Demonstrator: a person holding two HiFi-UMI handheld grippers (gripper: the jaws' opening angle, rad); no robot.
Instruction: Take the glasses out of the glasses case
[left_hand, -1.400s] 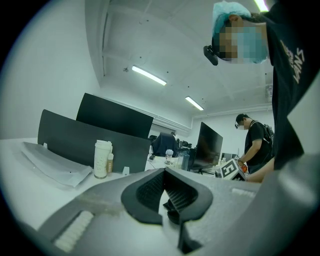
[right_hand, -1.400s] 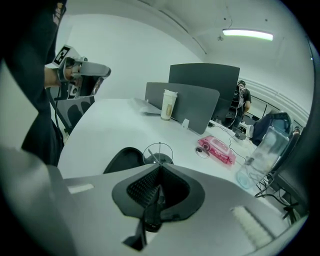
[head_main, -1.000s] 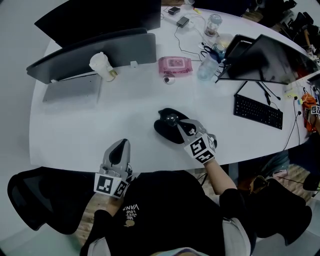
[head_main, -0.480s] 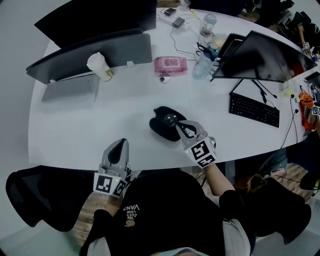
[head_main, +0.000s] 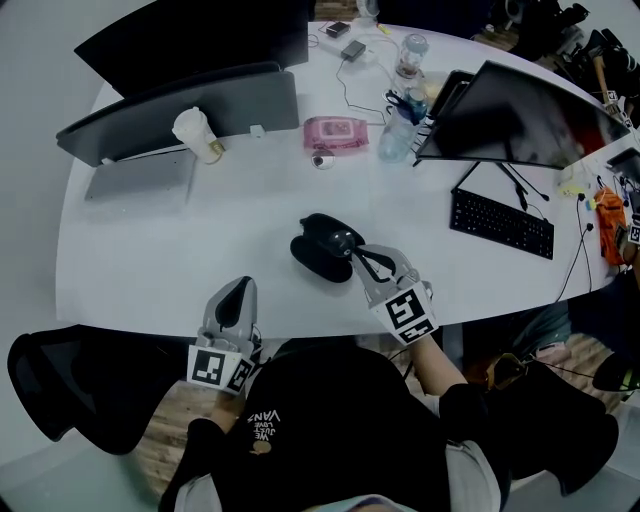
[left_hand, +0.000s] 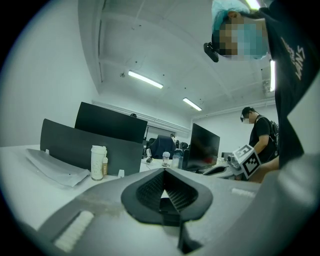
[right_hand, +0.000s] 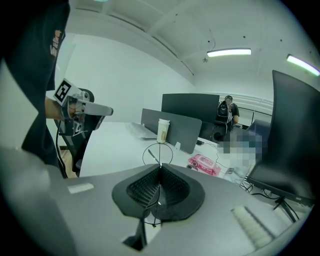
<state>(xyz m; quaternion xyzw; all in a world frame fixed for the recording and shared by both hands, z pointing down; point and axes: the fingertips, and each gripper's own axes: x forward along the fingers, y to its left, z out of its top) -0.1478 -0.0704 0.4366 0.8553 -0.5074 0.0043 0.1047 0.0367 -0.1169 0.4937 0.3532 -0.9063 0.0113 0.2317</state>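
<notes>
The right gripper (head_main: 364, 259) reaches forward over the black case (head_main: 312, 256), its jaws pinched on thin wire glasses (right_hand: 158, 153). The left gripper (head_main: 238, 293), closed and empty, sits low at the table (head_main: 140, 250) edge.

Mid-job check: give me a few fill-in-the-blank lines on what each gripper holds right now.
1. The right gripper is shut on the ____.
2. The left gripper is shut and holds ____.
3. The case on the table is ____ in colour.
Missing words: glasses; nothing; black.
</notes>
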